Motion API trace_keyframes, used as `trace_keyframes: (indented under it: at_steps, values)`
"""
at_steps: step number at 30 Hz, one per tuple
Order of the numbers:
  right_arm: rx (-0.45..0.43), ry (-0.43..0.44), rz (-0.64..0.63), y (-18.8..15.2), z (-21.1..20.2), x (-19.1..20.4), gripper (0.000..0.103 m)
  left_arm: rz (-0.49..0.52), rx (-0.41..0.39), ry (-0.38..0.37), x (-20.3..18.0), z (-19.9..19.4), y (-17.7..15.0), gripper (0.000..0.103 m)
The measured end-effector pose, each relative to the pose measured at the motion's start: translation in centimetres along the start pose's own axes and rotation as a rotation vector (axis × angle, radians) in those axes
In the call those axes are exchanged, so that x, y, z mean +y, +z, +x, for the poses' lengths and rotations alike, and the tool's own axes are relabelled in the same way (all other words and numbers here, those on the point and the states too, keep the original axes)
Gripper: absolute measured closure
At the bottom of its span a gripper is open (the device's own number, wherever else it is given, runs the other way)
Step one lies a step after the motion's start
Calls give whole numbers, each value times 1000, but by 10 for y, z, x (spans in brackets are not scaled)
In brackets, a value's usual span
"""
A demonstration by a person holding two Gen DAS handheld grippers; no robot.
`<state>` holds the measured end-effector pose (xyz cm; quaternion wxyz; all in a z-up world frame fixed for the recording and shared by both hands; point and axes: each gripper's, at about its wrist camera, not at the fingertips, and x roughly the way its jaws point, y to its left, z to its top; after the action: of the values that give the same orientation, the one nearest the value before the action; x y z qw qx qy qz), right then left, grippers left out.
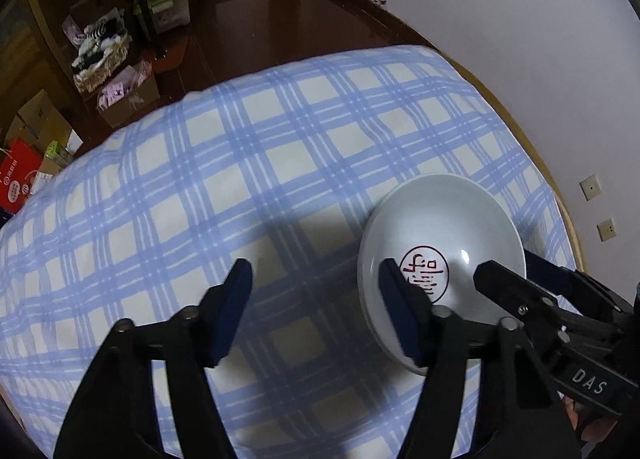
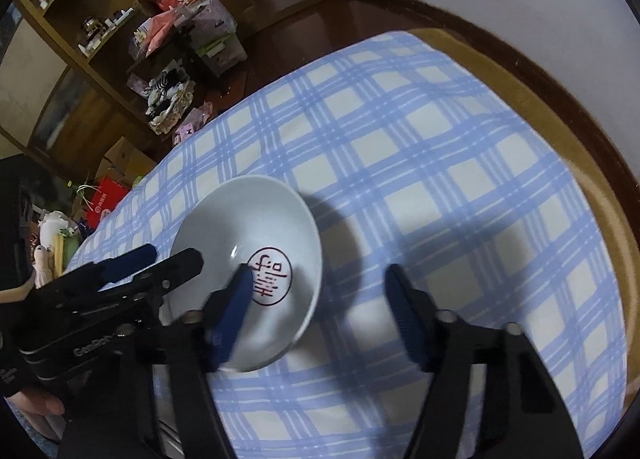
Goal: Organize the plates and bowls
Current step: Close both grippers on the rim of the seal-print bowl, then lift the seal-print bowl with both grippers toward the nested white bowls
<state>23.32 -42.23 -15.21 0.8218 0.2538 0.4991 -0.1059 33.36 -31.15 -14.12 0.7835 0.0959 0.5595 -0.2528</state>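
Observation:
A pale grey-white bowl (image 1: 440, 231) with a red seal mark inside sits on the blue-checked tablecloth (image 1: 240, 163). It also shows in the right wrist view (image 2: 248, 219). My left gripper (image 1: 316, 279) is open and empty above the cloth, its right finger over the bowl's left rim. My right gripper (image 2: 320, 283) is open and empty, its left finger over the bowl's inside. In the left wrist view the right gripper (image 1: 508, 267) reaches in from the right over the bowl. In the right wrist view the left gripper (image 2: 172, 257) reaches in from the left at the bowl's rim.
The round table's wooden edge (image 2: 560, 107) shows past the cloth on the right. A white wall (image 1: 520, 39) is close behind. Dark wood floor (image 1: 260, 31), shelves (image 2: 92, 19) and cardboard boxes (image 1: 128, 99) lie beyond the table's left side.

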Motion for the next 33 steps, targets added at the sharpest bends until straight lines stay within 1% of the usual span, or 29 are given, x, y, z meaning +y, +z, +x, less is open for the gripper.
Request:
trace_keyframes:
  at_steps: [1, 2, 3, 4, 6, 7, 8, 9, 13, 19, 24, 28, 33]
  values:
    - [5, 0, 0, 0, 1, 1, 50, 0, 9, 3, -1, 2, 0, 48]
    - [13, -5, 0, 0, 3, 1, 53, 0, 25, 6, -1, 4, -1, 54]
    - [20, -7, 0, 0, 4, 2, 63, -4, 31, -5, -1, 5, -2, 62]
    - [30, -7, 0, 0, 6, 3, 75, -18, 35, -18, -1, 5, -3, 65]
    - [47, 10, 5, -2, 10, 3, 85, -39, 31, -46, -1, 4, -6, 76]
    - [51, 21, 7, -3, 11, 3, 88, -50, 30, -68, -1, 3, -7, 81]
    - [49, 17, 6, -4, 11, 3, 88, -61, 32, -97, -1, 3, -8, 92]
    - [48, 12, -1, -5, 10, 5, 89, -68, 34, -111, -2, 2, -9, 97]
    - [41, -19, -15, -8, 6, 9, 91, -54, 27, -99, -7, -3, -12, 97]
    - [39, -13, -4, -15, -4, 10, 93, -49, 36, -94, -8, -18, -20, 97]
    - [25, -14, -8, -26, -16, 20, 93, -63, 36, -82, -5, -31, -32, 97]
    - [21, -16, -25, -36, -26, 27, 93, -71, 28, -87, -2, -45, -44, 97]
    - [4, -15, -45, -49, -42, 37, 93, -64, 8, -73, -1, -66, -58, 97]
